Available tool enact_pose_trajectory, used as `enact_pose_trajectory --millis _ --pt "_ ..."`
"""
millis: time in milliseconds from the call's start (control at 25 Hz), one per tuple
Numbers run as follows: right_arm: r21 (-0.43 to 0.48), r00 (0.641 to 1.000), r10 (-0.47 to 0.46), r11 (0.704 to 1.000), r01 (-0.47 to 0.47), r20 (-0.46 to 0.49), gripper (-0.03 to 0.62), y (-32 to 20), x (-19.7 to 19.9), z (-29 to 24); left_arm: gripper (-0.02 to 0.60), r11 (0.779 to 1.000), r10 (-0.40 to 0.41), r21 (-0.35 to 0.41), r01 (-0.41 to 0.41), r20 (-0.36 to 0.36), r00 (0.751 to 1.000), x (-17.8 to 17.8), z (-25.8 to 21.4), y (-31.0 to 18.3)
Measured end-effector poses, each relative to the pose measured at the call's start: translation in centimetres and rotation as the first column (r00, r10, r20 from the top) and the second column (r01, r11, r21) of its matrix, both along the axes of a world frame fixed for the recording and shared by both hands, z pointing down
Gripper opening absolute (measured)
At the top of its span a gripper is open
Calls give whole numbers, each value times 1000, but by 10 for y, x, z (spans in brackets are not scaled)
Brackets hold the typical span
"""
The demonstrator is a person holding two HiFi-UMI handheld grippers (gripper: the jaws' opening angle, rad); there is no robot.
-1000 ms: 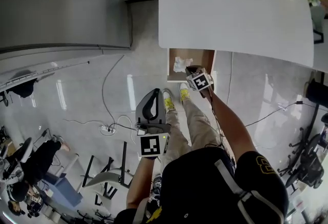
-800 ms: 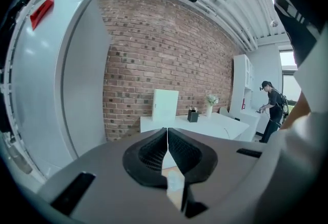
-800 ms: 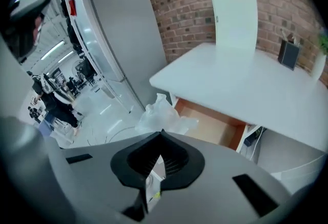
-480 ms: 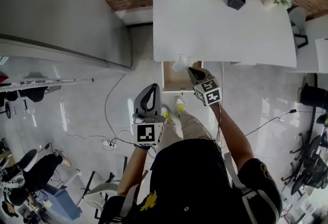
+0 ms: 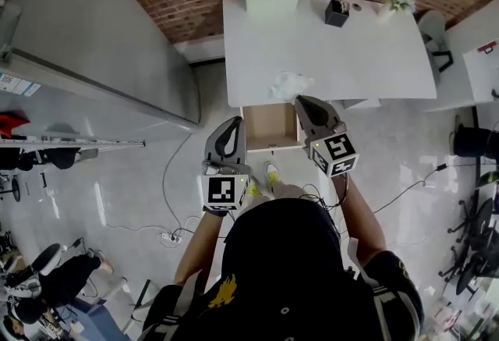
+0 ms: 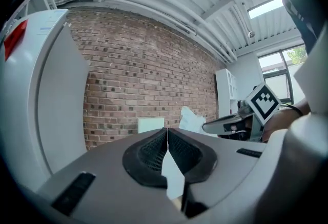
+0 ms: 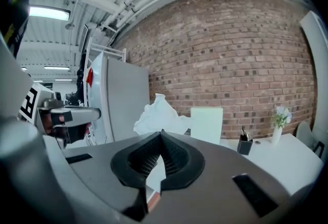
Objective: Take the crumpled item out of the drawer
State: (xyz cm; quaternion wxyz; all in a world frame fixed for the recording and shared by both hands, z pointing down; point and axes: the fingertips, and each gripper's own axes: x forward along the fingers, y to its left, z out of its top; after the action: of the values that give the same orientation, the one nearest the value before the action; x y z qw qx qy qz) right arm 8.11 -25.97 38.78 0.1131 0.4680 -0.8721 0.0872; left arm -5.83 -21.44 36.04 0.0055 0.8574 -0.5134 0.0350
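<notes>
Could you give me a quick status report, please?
Right gripper shut on crumpled paper, out of open drawer, at desk edge. Left gripper shut, empty. Nothing in the way.

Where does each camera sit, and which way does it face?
Head view: on the head, steeply down at white table, open drawer; cap, arms, left gripper, right gripper show.
Left gripper view: along left gripper's shut jaws toward brick wall.
Right gripper view: along right gripper, shut on crumpled paper.
Both gripper views share paper and wall.
</notes>
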Motion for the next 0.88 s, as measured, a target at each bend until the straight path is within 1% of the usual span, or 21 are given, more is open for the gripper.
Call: enact_pose_trajectory --millis 160,320,440,600,760,880 --pt "86 998 52 995 -56 46 23 11 15 -44 20 999 -2 44 3 -4 1000 1 -18 -6" --pt "156 993 76 984 -90 93 23 23 22 -81 20 996 -2 89 2 -1 1000 -2 -38 -11" --pt "203 991 86 973 -106 107 23 30 25 -103 20 993 -2 114 3 -5 1000 -4 -50 -13" --pt "240 989 93 964 -117 111 23 37 28 -120 20 991 2 136 -1 -8 1000 -4 -60 -13" --pt "246 988 107 960 -132 111 23 39 34 -121 20 991 10 136 -8 -18 1000 1 -60 -12" --pt "261 991 104 957 -123 88 23 41 36 -124 20 991 22 132 -19 -20 1000 7 -58 -11"
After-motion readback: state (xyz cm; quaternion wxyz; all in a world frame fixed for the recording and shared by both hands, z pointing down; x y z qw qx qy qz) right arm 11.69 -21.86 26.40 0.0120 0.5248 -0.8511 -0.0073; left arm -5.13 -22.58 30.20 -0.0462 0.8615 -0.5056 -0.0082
